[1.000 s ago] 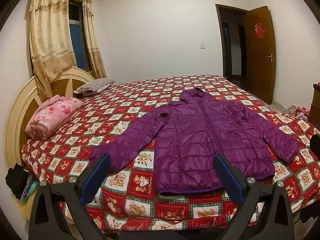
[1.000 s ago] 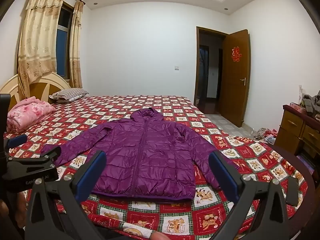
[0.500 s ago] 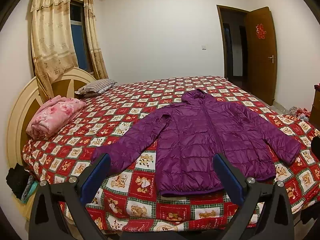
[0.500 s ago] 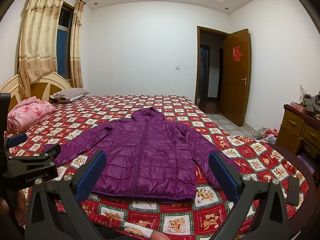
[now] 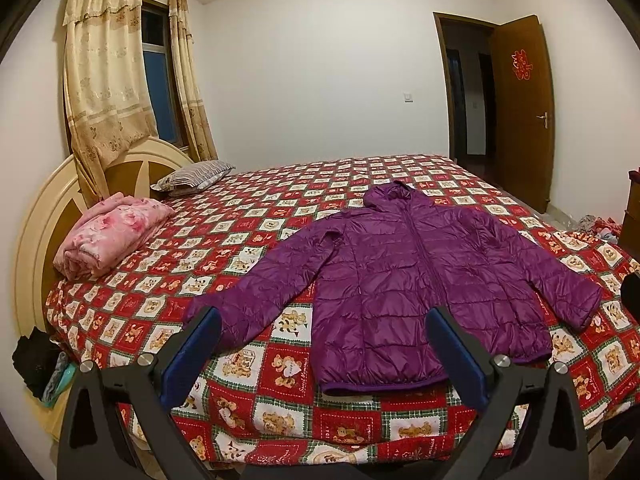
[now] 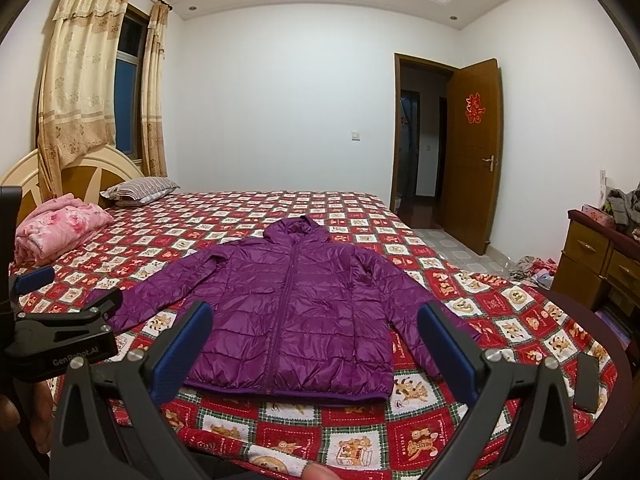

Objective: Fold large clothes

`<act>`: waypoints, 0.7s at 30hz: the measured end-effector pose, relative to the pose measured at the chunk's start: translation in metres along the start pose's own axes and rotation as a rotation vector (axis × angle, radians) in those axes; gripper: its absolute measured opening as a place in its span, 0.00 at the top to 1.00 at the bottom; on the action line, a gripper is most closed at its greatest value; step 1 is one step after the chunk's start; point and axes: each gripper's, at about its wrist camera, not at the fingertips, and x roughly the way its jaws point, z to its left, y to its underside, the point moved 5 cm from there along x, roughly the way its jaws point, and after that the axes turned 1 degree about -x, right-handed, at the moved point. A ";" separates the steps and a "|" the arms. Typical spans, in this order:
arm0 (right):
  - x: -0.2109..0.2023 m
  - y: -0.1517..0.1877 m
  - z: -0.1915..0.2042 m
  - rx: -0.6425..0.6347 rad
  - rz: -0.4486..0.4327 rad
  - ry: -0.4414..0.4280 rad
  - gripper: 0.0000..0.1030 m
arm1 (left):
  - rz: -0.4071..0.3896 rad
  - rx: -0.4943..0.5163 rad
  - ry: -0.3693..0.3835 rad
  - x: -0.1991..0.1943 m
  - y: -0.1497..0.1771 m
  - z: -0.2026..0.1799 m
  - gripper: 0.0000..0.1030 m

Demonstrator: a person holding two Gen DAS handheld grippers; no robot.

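A purple hooded puffer jacket (image 5: 408, 280) (image 6: 296, 304) lies flat and zipped on the bed, front up, both sleeves spread outward, hood away from me. My left gripper (image 5: 324, 316) is open, held off the bed's near edge in front of the jacket's hem and left sleeve. My right gripper (image 6: 316, 312) is open too, hovering before the hem. Neither touches the jacket. The left gripper's body (image 6: 60, 336) shows at the left of the right wrist view.
The bed (image 5: 280, 200) has a red checked bear-print cover. A folded pink quilt (image 5: 112, 232) and a striped pillow (image 5: 192, 174) sit by the headboard. A wooden dresser (image 6: 596, 264) stands right, a dark phone-like object (image 6: 586, 384) lies on the bed's right edge. An open door (image 6: 472, 160) is behind.
The left gripper has tilted up slightly, so the room sits lower in its view. The right gripper has barely moved. The jacket lies unchanged.
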 end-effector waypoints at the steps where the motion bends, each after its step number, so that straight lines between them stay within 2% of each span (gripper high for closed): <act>1: 0.000 0.000 0.000 0.000 0.000 -0.001 0.00 | 0.000 0.001 0.001 0.000 0.000 0.000 0.01; 21: -0.001 0.000 0.001 0.000 -0.002 -0.001 0.00 | -0.006 0.002 -0.002 -0.001 0.000 0.001 0.01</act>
